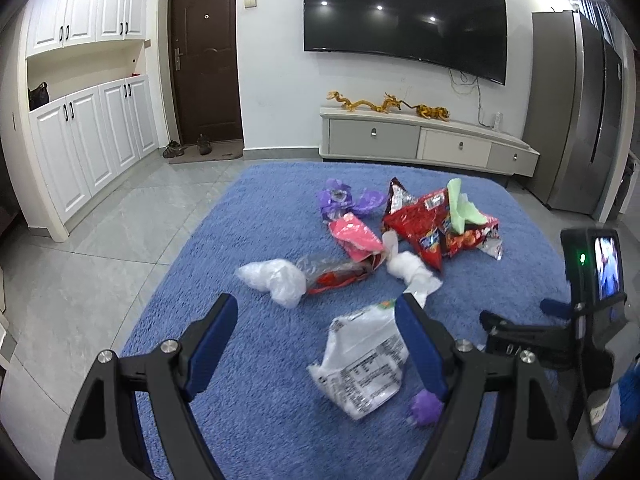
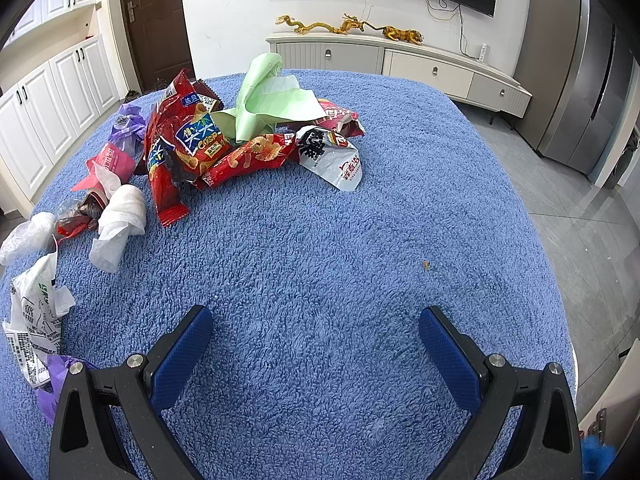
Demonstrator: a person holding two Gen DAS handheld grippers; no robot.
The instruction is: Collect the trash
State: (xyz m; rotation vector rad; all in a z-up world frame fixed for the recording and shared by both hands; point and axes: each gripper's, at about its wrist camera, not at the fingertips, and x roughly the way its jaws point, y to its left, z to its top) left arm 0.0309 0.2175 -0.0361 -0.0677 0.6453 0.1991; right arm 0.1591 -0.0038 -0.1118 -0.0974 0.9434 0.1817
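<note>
Trash lies scattered on a blue shag rug (image 1: 248, 400). My left gripper (image 1: 316, 304) is open and hovers low over a crumpled white printed wrapper (image 1: 364, 364), which lies by its right finger; the pads do not press on it. A purple scrap (image 1: 425, 404) sits beside that finger. Further off are a clear plastic bag (image 1: 272, 280), a white tissue wad (image 1: 408, 268), a pink wrapper (image 1: 356, 236), red snack bags (image 1: 432, 224) and a green bag (image 1: 464, 208). My right gripper (image 2: 316, 316) is open over bare rug (image 2: 320, 260), with the red snack bags (image 2: 188, 148) well ahead to its left.
The right gripper's camera unit (image 1: 596, 268) stands at the left view's right edge. Grey tile floor (image 1: 100, 240) surrounds the rug. White cupboards (image 1: 92, 140) line the left wall. A low TV cabinet (image 1: 420, 140) and a grey fridge (image 1: 576, 112) stand behind.
</note>
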